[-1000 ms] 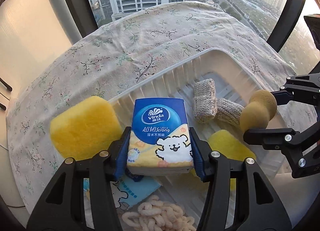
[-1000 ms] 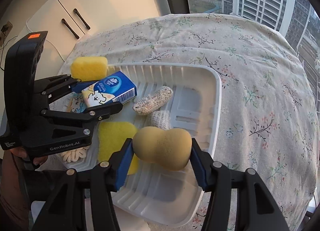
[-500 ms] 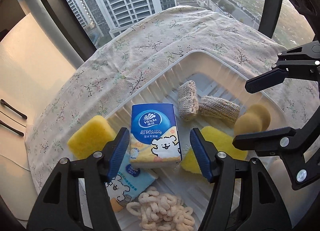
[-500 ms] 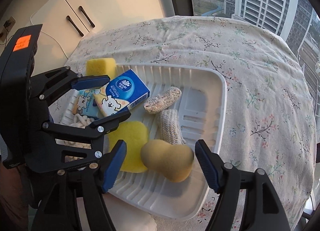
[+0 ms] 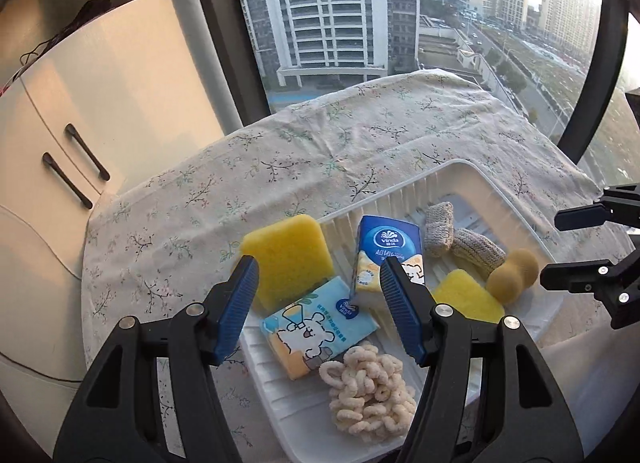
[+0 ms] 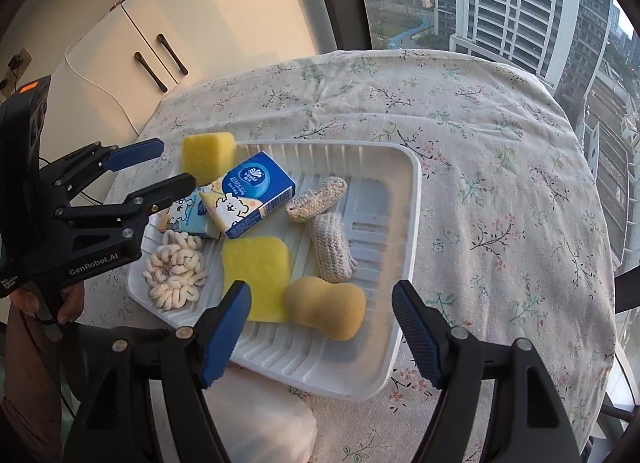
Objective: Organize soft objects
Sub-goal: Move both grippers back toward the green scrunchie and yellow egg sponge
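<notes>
Blue tissue pack [image 5: 386, 253] and tan sponge [image 6: 325, 307] were just released into the tray [image 6: 412, 223]; both grippers' jaws are spread, empty; yellow sponge [image 5: 286, 259] at nine o'clock awaits.

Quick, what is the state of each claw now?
Left claw: open, empty, above the blue tissue pack.
Right claw: open, empty, above the tan sponge.

Left gripper [image 5: 320, 309]: jaws apart, nothing between the blue pads [image 5: 236, 311], pointing steeply down, held up off the surface. Jaws have just been opening. Seen from the right wrist, a hand [image 6: 60, 303] grips its black handle at the left edge

Right gripper [image 6: 322, 329]: jaws spread wide, have just been opening, nothing pressed between them, angled steeply down
</notes>
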